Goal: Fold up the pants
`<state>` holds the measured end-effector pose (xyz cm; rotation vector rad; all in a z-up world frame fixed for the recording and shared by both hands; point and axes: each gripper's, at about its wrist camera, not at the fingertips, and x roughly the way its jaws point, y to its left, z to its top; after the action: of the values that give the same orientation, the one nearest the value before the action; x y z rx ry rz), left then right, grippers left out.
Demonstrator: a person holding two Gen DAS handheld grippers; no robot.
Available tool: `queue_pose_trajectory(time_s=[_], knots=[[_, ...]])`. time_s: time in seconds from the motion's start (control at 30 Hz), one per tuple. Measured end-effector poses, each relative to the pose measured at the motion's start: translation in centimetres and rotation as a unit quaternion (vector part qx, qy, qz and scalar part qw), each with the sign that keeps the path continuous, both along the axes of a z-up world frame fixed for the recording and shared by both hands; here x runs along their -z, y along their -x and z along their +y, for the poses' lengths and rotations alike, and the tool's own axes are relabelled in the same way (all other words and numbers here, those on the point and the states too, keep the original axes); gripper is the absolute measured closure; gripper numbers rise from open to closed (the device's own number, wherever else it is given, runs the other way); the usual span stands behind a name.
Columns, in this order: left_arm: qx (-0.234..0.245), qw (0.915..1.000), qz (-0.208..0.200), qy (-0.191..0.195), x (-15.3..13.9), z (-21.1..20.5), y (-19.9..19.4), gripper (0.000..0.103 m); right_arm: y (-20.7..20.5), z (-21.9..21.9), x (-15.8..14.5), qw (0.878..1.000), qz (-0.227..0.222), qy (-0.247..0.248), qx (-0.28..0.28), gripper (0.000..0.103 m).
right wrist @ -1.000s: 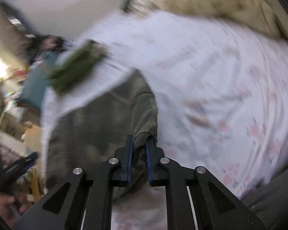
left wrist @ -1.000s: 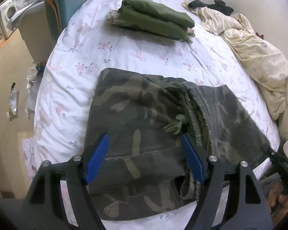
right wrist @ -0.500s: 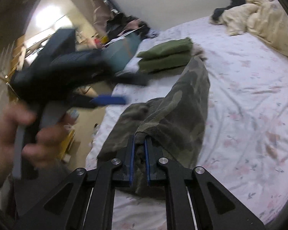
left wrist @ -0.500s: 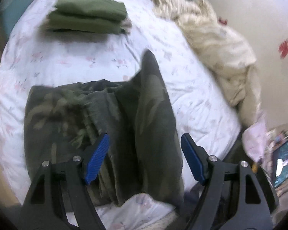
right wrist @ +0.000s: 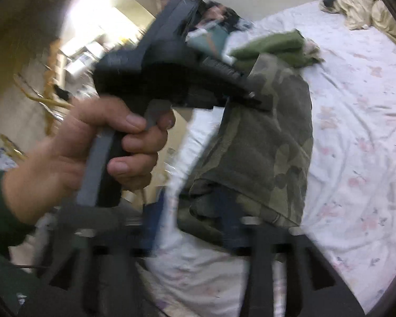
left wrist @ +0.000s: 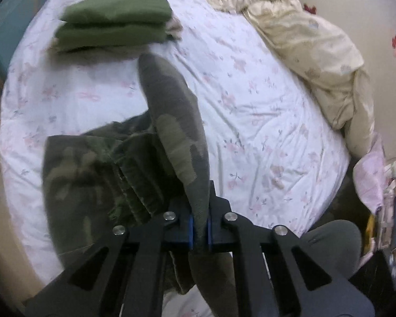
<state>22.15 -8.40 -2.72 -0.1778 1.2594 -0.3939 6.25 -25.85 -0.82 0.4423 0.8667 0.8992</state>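
Left tool [left wrist: 199, 227] now clamping one camouflage pants [left wrist: 171, 132]

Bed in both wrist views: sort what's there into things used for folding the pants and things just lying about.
In use:
- camo pants
- left gripper, shut on the pants
- right gripper, blurred, seems open
- left hand on its handle

Lying about:
- folded green clothes
- cream duvet
- floral sheet

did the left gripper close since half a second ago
Yes. The left gripper, open over the camo pants before, is now shut on a raised fold above the bed sheet.
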Motion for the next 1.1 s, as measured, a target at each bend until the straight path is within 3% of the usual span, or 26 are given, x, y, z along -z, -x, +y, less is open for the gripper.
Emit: queue_pose_trajectory(time_s=[0.03,0.1,0.17,0.2,0.23,0.3,0.43,0.57,0.7,0.87,0.97,1.07,1.1], knots=[[0.0,1.0,-0.006,0.002,-0.8,1.1,0.2,0.098,0.1,-0.7,-0.5,1.0,-0.013,-0.02,0.011,0.019],[0.004,0.9999,-0.013,-0.002,-2.1,3.2,0.7,0.098,0.1,-1.9,-1.2,0.998,-0.036,-0.034,0.041,0.019],[0.007,0.9998,-0.014,-0.009,-2.6,5.1,1.0,0.098,-0.9,-2.1,-1.1,0.995,-0.042,0.012,0.085,0.023],[0.006,0.9998,-0.012,-0.014,-2.7,6.2,1.3,0.098,-2.0,-1.4,-0.6,0.993,-0.035,0.055,0.095,0.036],[0.005,0.9998,-0.01,-0.017,-2.6,6.8,1.5,0.098,-2.8,-0.8,-0.1,0.992,-0.027,0.082,0.095,0.059],[-0.007,0.9996,-0.006,-0.027,-2.2,9.2,2.1,0.098,-4.9,1.6,1.6,0.988,-0.002,0.135,0.074,0.08],[-0.039,0.9984,0.01,-0.039,0.1,13.1,2.8,0.098,-6.9,6.1,4.4,0.98,-0.003,0.194,0.032,0.081],[-0.054,0.9959,0.052,-0.05,4.8,15.5,2.8,0.098,-7.9,8.3,6.1,0.98,-0.01,0.198,0.007,0.081],[-0.064,0.9933,0.065,-0.072,7.7,16.4,2.7,0.097,-8.2,10.2,8.7,0.978,0.002,0.207,-0.028,0.081],[-0.082,0.9895,0.08,-0.088,9.1,18.1,2.4,0.097,-8.2,9.8,7.9,0.984,-0.005,0.178,-0.009,0.082],[-0.084,0.9891,0.087,-0.084,9.8,18.2,2.3,0.096,-9.3,10.3,8.6,0.98,0.003,0.2,-0.006,0.082],[-0.074,0.9865,0.097,-0.109,11.0,17.6,2.3,0.085,-9.6,11.3,9.5,0.974,0.001,0.228,-0.01,0.082],[-0.072,0.985,0.097,-0.123,11.2,17.4,2.3,0.07,-9.9,11.6,9.7,0.972,0.003,0.233,-0.013,0.082]])
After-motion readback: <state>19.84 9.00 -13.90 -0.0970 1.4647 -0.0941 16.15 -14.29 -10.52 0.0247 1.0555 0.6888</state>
